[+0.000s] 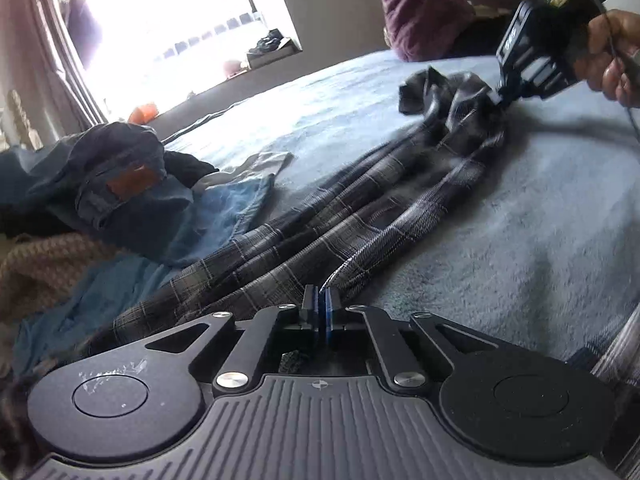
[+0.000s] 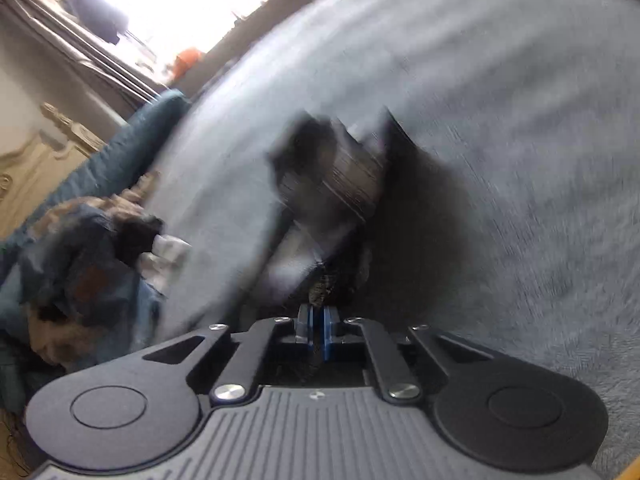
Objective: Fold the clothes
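"Both sets of jaws look squeezed together. On the left gripper (image 1: 321,300) the two blue pads meet, and the near end of the plaid garment (image 1: 304,240) runs right up to them. Whether cloth is pinched in there is too hard to tell."

"And the right gripper (image 2: 317,318)?"

"Its jaws are nearly together too, with dark plaid cloth bunched at the tips. From the left wrist view, its tips sit down in the far, crumpled end of the plaid garment, and a hand (image 1: 616,56) holds the handle. So it looks clamped on that end (the right wrist view is very blurry, so this comes mostly from the other camera)."

"Where does the garment lie?"

"It is stretched out in long twisted folds across the grey-blue blanket (image 1: 500,240), from the left gripper at the near side to the right gripper at the far side. The far end is lifted a bit into a lump."

"What else is on the bed?"

"A pile of clothes sits off to the left. It has dark jeans (image 1: 116,176) with a brown patch on top, a light blue cloth (image 1: 224,208) under them, and a brown knit piece (image 1: 44,264) near the edge. The pile lies just beside the plaid garment."

"Anyone else around?"

"A person in a purple fuzzy top (image 1: 424,4) is at the far side of the bed. A bright window (image 1: 172,20) shines behind."
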A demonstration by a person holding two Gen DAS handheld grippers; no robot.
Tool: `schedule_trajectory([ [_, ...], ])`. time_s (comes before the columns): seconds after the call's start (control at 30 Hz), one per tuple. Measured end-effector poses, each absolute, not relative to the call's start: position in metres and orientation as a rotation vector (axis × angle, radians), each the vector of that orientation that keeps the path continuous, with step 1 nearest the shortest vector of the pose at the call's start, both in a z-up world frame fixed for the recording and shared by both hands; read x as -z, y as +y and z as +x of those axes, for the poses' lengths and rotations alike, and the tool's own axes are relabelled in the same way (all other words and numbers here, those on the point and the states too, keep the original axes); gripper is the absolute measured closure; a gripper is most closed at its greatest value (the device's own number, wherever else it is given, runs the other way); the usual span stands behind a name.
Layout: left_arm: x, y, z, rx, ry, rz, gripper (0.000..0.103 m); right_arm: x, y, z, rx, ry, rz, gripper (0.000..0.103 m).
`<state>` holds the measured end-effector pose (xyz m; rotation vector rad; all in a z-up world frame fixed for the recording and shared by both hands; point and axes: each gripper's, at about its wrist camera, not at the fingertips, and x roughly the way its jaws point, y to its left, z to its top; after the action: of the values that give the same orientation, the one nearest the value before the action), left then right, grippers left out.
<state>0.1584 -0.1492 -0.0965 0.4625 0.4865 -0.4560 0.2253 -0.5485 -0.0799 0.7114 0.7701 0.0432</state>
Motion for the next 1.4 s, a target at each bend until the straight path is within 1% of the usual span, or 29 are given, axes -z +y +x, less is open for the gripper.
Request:
schedule_trajectory([
  [0.07, 0.088, -0.140, 0.156, 0.482, 0.465, 0.432, 0.102, 0.046, -0.544, 0.212, -0.082, 0.688, 0.679, 0.098],
  [0.13, 0.080, -0.132, 0.151, 0.517, 0.444, 0.411, 0.102, 0.024, -0.548, 0.189, -0.086, 0.643, 0.654, 0.098],
  [0.27, 0.075, -0.125, 0.142, 0.608, 0.431, 0.448, 0.102, 0.047, -0.562, 0.159, -0.019, 0.764, 0.674, 0.098],
  [0.33, 0.075, -0.125, 0.138, 0.633, 0.432, 0.476, 0.102, 0.069, -0.572, 0.147, 0.006, 0.830, 0.749, 0.098],
  [0.43, 0.071, -0.123, 0.128, 0.664, 0.405, 0.512, 0.102, 0.065, -0.580, 0.120, -0.025, 0.741, 0.825, 0.101],
  [0.47, 0.071, -0.123, 0.126, 0.672, 0.401, 0.530, 0.102, 0.061, -0.578, 0.113, -0.031, 0.717, 0.815, 0.103],
  [0.5, 0.073, -0.125, 0.125, 0.678, 0.405, 0.558, 0.102, 0.062, -0.576, 0.109, -0.018, 0.731, 0.789, 0.103],
  [0.53, 0.076, -0.126, 0.123, 0.684, 0.409, 0.585, 0.102, 0.066, -0.574, 0.106, -0.004, 0.753, 0.769, 0.103],
  [0.6, 0.085, -0.128, 0.126, 0.688, 0.430, 0.638, 0.101, 0.087, -0.577, 0.107, 0.037, 0.884, 0.784, 0.103],
  [0.63, 0.090, -0.130, 0.127, 0.684, 0.442, 0.660, 0.101, 0.092, -0.582, 0.106, 0.071, 0.906, 0.794, 0.103],
  [0.7, 0.095, -0.133, 0.129, 0.675, 0.450, 0.671, 0.101, 0.090, -0.595, 0.104, 0.058, 0.842, 0.867, 0.099],
  [0.73, 0.097, -0.135, 0.130, 0.670, 0.452, 0.672, 0.100, 0.086, -0.603, 0.106, 0.054, 0.790, 0.910, 0.094],
  [0.77, 0.098, -0.137, 0.131, 0.665, 0.452, 0.674, 0.100, 0.082, -0.610, 0.113, 0.057, 0.750, 0.928, 0.084],
  [0.8, 0.099, -0.138, 0.132, 0.657, 0.450, 0.677, 0.100, 0.081, -0.614, 0.124, 0.062, 0.732, 0.934, 0.077],
  [0.83, 0.100, -0.138, 0.133, 0.649, 0.449, 0.679, 0.100, 0.083, -0.617, 0.138, 0.070, 0.729, 0.951, 0.067],
  [0.93, 0.103, -0.141, 0.131, 0.629, 0.444, 0.685, 0.100, 0.097, -0.617, 0.185, 0.079, 0.736, 1.024, 0.065],
  [1.0, 0.106, -0.141, 0.129, 0.621, 0.439, 0.681, 0.100, 0.108, -0.613, 0.211, 0.073, 0.753, 1.056, 0.065],
  [1.07, 0.107, -0.140, 0.129, 0.618, 0.433, 0.670, 0.100, 0.119, -0.603, 0.234, 0.068, 0.784, 1.092, 0.074],
  [1.1, 0.108, -0.139, 0.129, 0.619, 0.431, 0.663, 0.100, 0.118, -0.597, 0.239, 0.074, 0.781, 1.095, 0.096],
  [1.13, 0.108, -0.137, 0.129, 0.620, 0.430, 0.656, 0.100, 0.110, -0.590, 0.246, 0.077, 0.758, 1.085, 0.098],
  [1.2, 0.107, -0.136, 0.128, 0.620, 0.431, 0.644, 0.100, 0.084, -0.568, 0.255, 0.035, 0.688, 1.007, 0.099],
  [1.23, 0.107, -0.136, 0.128, 0.619, 0.431, 0.642, 0.100, 0.069, -0.549, 0.263, -0.010, 0.687, 0.940, 0.098],
  [1.3, 0.107, -0.137, 0.128, 0.616, 0.429, 0.643, 0.100, 0.045, -0.508, 0.280, -0.120, 0.715, 0.801, 0.098],
  [1.37, 0.108, -0.137, 0.127, 0.612, 0.427, 0.648, 0.100, 0.029, -0.465, 0.292, -0.235, 0.772, 0.634, 0.095],
  [1.4, 0.108, -0.138, 0.127, 0.610, 0.426, 0.651, 0.100, 0.022, -0.452, 0.290, -0.253, 0.761, 0.543, 0.092],
])
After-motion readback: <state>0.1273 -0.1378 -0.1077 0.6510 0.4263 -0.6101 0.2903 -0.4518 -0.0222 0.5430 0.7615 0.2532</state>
